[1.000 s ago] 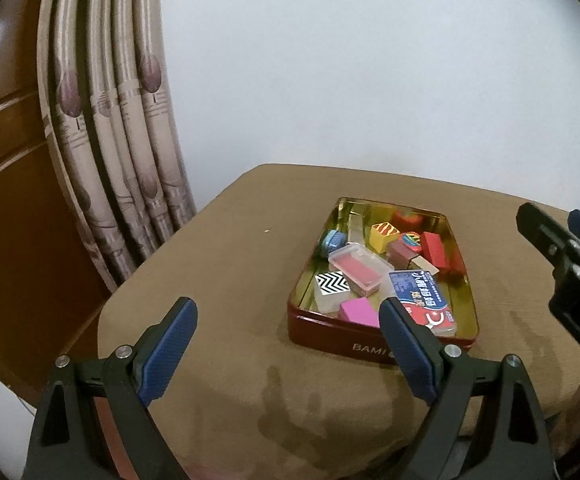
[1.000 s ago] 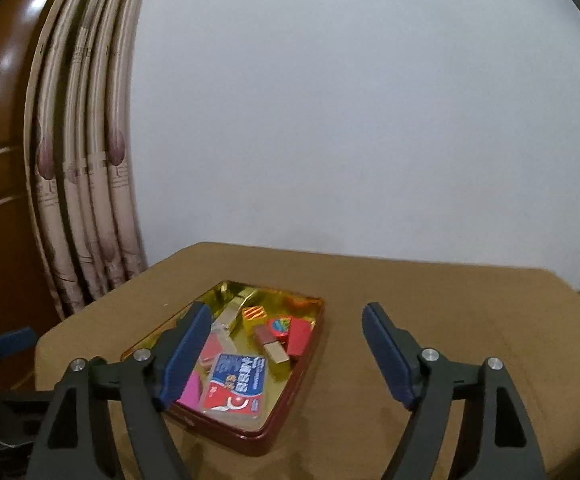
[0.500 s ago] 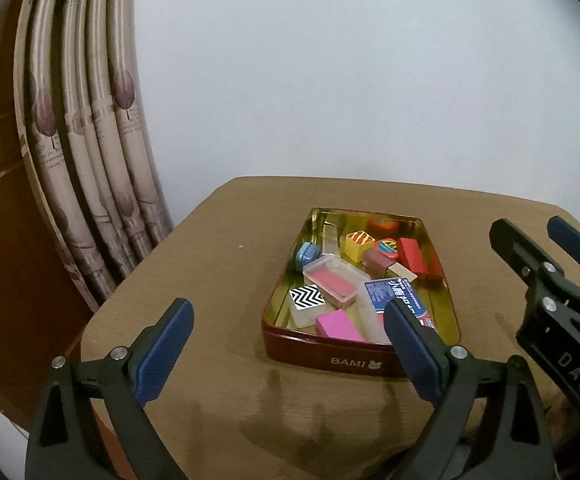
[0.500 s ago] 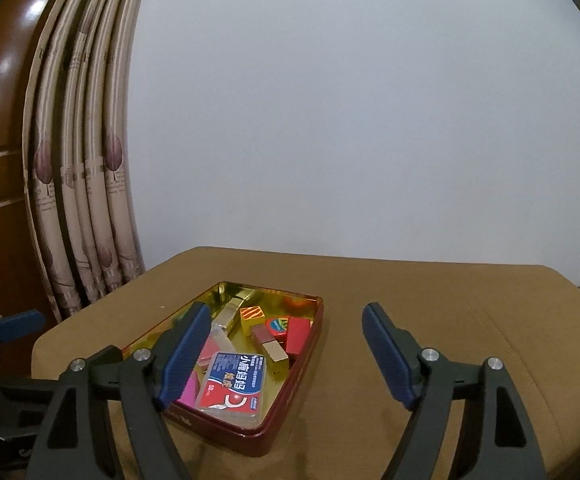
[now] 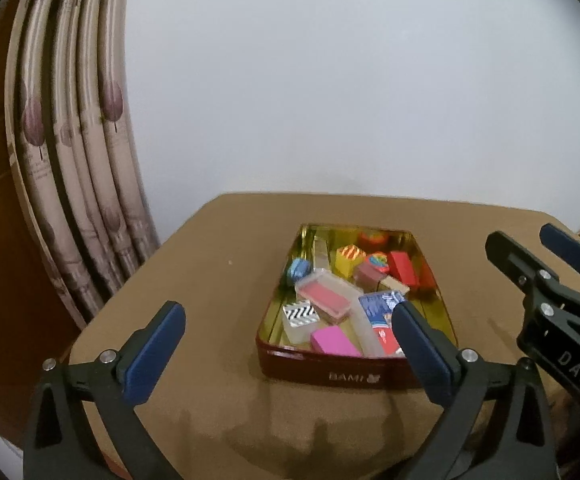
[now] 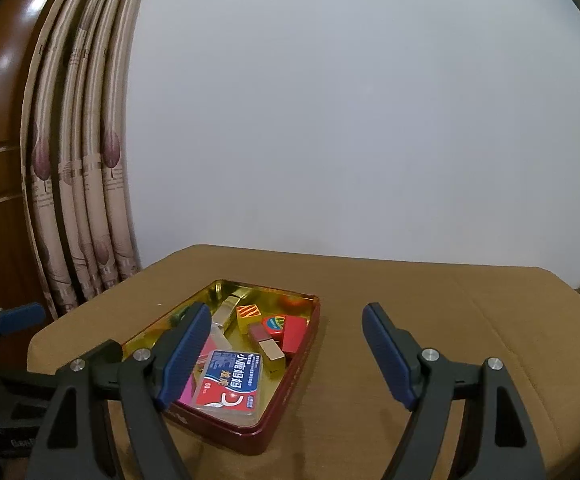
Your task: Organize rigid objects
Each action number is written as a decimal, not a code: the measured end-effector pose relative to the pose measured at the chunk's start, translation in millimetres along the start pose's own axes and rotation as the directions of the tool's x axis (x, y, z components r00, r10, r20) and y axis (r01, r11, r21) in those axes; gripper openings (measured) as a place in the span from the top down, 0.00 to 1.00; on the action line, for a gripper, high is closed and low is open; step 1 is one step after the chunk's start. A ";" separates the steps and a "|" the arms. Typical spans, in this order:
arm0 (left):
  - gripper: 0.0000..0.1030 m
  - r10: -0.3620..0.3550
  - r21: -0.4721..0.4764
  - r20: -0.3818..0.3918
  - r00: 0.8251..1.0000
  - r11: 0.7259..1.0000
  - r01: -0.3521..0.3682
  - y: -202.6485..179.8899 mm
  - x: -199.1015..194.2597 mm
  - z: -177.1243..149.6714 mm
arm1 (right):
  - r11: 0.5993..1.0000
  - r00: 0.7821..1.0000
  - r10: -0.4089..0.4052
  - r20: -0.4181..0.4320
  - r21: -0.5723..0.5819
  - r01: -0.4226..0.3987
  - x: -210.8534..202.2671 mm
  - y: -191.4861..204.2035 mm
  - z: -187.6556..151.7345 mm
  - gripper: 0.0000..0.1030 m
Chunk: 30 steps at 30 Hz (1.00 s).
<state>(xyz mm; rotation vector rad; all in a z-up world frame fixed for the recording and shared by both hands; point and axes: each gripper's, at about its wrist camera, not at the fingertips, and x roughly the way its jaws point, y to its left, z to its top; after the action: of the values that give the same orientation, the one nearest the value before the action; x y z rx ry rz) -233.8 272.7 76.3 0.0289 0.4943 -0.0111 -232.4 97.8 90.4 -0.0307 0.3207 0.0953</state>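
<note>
Brown table: red tin full; both grippers' jaws spread, empty.

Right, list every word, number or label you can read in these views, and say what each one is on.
"BAMI" – near wall of the red tin.
"DAS" – black body of the right gripper; it may be cut off.
"60" – red part of the blue and red box lying in the tin.
Large Chinese characters on that box: too blurred to read.
Small print on the curtain: too small to read.
</note>
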 end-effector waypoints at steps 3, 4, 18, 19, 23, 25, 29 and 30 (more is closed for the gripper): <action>0.00 -0.036 0.009 0.007 0.999 0.999 0.036 2.2 2.2 -0.9 | 1.000 1.000 -0.004 -0.002 0.005 0.004 1.0 -1.0 -1.3 0.22; 0.00 -0.044 0.001 -0.012 0.999 0.999 0.044 3.5 4.8 -0.9 | 1.000 1.000 -0.005 -0.004 0.005 0.005 1.6 -0.9 -1.7 0.22; 0.00 0.000 -0.001 -0.043 0.999 1.000 0.000 12.2 16.6 -8.4 | 0.999 0.999 -0.044 0.011 0.024 0.043 5.9 7.2 0.4 0.22; 0.00 -0.004 -0.002 -0.041 0.999 1.000 0.004 12.4 16.4 -8.1 | 0.998 0.999 -0.050 0.008 0.028 0.050 7.0 7.0 -0.4 0.22; 0.00 -0.023 0.000 -0.025 0.999 1.000 0.023 12.2 14.2 -5.5 | 0.997 0.998 -0.069 0.006 0.047 0.069 9.3 4.8 -0.5 0.22; 0.00 -0.023 0.005 -0.019 1.000 1.000 0.023 11.4 13.2 -4.0 | 0.995 0.996 -0.083 0.027 0.061 0.081 7.1 4.0 -0.7 0.22; 0.00 -0.031 0.014 -0.016 0.999 0.999 0.031 10.0 12.7 -1.4 | 0.995 0.996 -0.082 0.036 0.059 0.080 7.6 4.7 -1.1 0.22; 0.00 -0.031 0.017 -0.013 0.999 0.999 0.031 9.6 11.9 -1.1 | 0.995 0.996 -0.084 0.033 0.052 0.082 8.3 5.6 -1.5 0.22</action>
<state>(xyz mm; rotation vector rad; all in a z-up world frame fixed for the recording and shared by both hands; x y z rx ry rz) -223.7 282.2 69.9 0.0379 0.5071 -0.0459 -225.6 104.0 86.3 0.0075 0.2865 0.0053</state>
